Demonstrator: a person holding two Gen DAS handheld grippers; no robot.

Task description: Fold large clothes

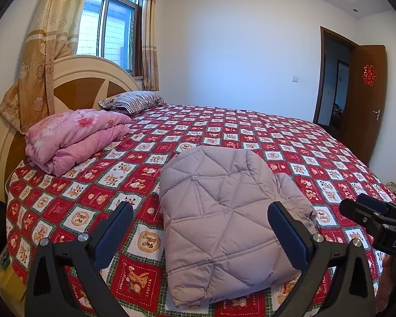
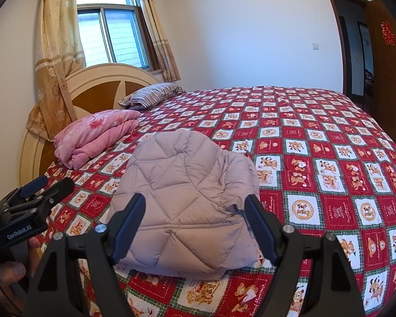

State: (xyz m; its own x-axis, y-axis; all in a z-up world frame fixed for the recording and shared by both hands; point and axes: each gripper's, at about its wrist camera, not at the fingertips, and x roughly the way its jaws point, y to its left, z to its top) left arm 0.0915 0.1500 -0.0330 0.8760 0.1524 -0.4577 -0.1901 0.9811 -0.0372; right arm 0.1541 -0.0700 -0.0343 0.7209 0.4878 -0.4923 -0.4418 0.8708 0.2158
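Folded quilted jacket [image 1: 224,216]: its sleeves, collar and front are tucked out of sight; we only see one padded face. Left tongs [image 1: 200,232] cover part of its near edge, right tongs [image 2: 195,227] likewise. Headboard [image 1: 76,79] partly behind the curtain [image 1: 37,60]. Bed [image 2: 330,158] foot corner cut by the fisheye rim. Room beyond the doorway [image 1: 335,79] too dark to tell. Sheet lettering mostly unreadable.

left hand-held gripper [image 1: 200,216] agape, right hand-held gripper [image 2: 195,208] agape
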